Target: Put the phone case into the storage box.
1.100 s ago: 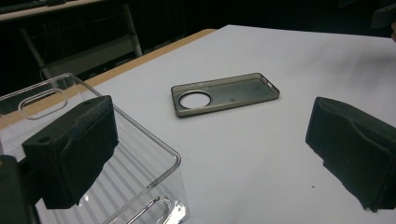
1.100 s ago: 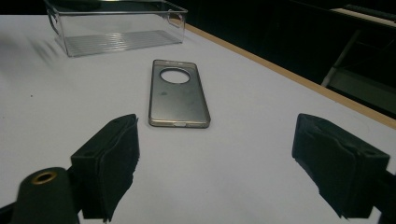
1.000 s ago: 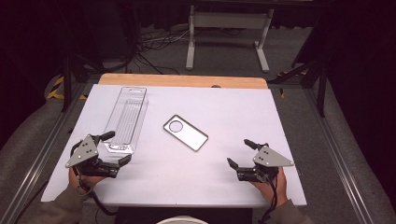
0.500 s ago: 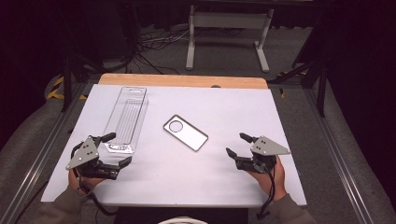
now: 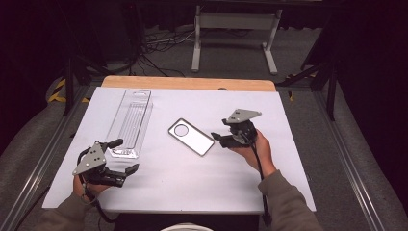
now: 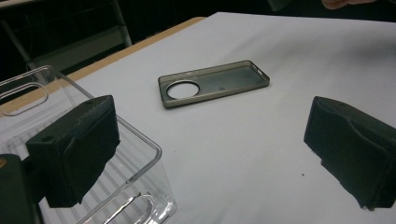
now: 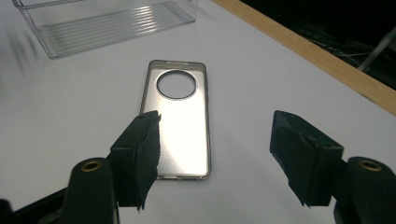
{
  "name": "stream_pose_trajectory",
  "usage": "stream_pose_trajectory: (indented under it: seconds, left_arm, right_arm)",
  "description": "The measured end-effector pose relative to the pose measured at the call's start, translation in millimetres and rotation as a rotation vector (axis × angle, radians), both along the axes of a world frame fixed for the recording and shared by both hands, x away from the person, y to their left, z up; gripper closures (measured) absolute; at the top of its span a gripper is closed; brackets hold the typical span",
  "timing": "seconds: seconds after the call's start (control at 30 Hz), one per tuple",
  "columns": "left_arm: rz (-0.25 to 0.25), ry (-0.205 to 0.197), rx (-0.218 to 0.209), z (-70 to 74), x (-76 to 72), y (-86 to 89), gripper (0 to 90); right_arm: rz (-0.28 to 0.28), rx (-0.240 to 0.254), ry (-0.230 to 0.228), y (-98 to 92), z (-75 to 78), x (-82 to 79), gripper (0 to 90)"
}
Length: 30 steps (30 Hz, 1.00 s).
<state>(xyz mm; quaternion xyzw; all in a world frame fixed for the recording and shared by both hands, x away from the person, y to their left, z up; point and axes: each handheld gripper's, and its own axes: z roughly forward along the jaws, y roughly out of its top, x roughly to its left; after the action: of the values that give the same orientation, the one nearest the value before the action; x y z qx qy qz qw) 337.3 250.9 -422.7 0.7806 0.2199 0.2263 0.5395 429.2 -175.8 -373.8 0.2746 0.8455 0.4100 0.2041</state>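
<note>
The phone case (image 5: 191,136) lies flat on the counter (image 5: 288,183), open side up, mid-counter. The right gripper (image 5: 222,137) stands just beside the case's near end, its 2 jaws spread with nothing between them; they have just been closing somewhat. In the right gripper view the case's (image 7: 182,116) long axis runs straight away from the jaws, camera hole at the far end. The left gripper (image 5: 126,156) rests well apart, jaws spread and empty, beside the clear plastic tray (image 5: 131,120), which holds nothing.
</note>
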Motion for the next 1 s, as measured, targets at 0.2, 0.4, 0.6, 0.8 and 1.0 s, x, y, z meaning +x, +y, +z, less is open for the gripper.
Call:
stream_pose_trajectory:
  seconds: [0.2, 0.4, 0.6, 0.8, 1.0]
  left_arm:
    - [-0.017, 0.002, 0.013, -1.0, -0.8, -2.8, 3.8]
    - [-0.027, 0.015, 0.012, -1.1, -1.2, -2.5, 3.8]
    - [-0.035, 0.02, 0.007, -2.4, -2.0, -0.5, 4.2]
    - [-0.044, 0.034, 0.006, -4.3, -3.7, 1.1, 4.2]
    - [-0.042, 0.042, 0.009, -7.3, -8.0, 3.8, 4.7]
  right_arm:
    - [0.024, -0.102, 0.081, 31.1, -0.7, 28.2, 41.0]
    - [0.048, -0.216, 0.168, 66.8, -6.8, 59.9, 47.9]
    - [0.049, -0.293, 0.241, 99.1, -13.5, 90.1, 52.0]
    - [0.035, -0.352, 0.284, 117.6, -28.3, 112.7, 57.2]
    - [0.018, -0.395, 0.321, 129.3, -42.8, 128.4, 62.7]
